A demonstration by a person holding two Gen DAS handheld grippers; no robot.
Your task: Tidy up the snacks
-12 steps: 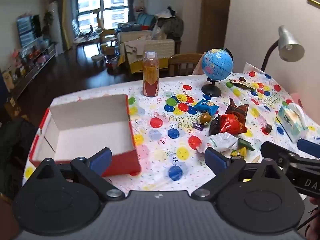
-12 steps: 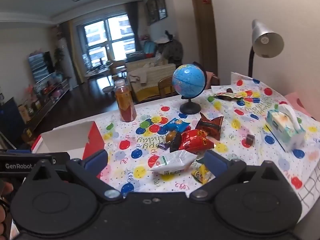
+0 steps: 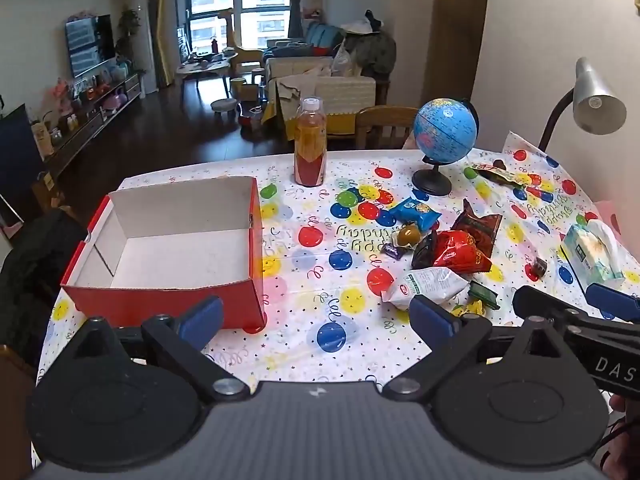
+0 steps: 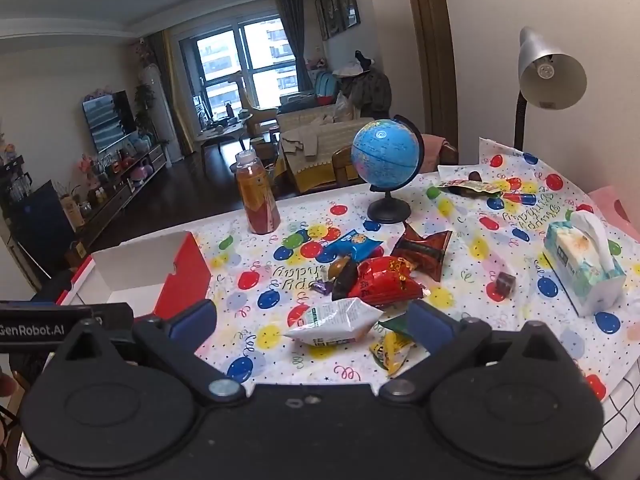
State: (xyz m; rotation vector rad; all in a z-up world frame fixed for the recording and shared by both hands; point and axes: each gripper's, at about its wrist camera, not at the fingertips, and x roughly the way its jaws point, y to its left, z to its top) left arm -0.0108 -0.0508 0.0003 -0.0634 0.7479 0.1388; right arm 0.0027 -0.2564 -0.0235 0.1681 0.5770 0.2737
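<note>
On the desk [image 3: 304,360], under a balloon-print cloth, a red cardboard box [image 3: 168,240] sat at the near left, open side up, white inside, long axis running left to right. Snacks lay in a loose pile right of centre, well apart from the box. White packet [image 4: 334,320] was nearest, flat, long axis left to right, one pointed corner toward the right. Red packet [image 4: 384,282] lay just behind it, touching a dark brown packet [image 4: 424,252] that pointed away toward the globe [image 4: 386,156]. Blue packet [image 4: 354,244] lay further back, long axis slanted. Yellow wrapper [image 4: 390,350] lay near, beside the white packet. Drink bottle [image 3: 310,142] stood upright at the far edge; tissue box [image 4: 580,268] at the right, desk lamp [image 4: 548,72] behind it.

Left hand-held gripper [image 3: 316,312]: jaws spread wide, nothing between them, hovering above the near desk edge beside the box. Right hand-held gripper [image 4: 312,322]: jaws likewise spread, empty, hovering with the white packet framed between its fingertips; contact could not be determined.
</note>
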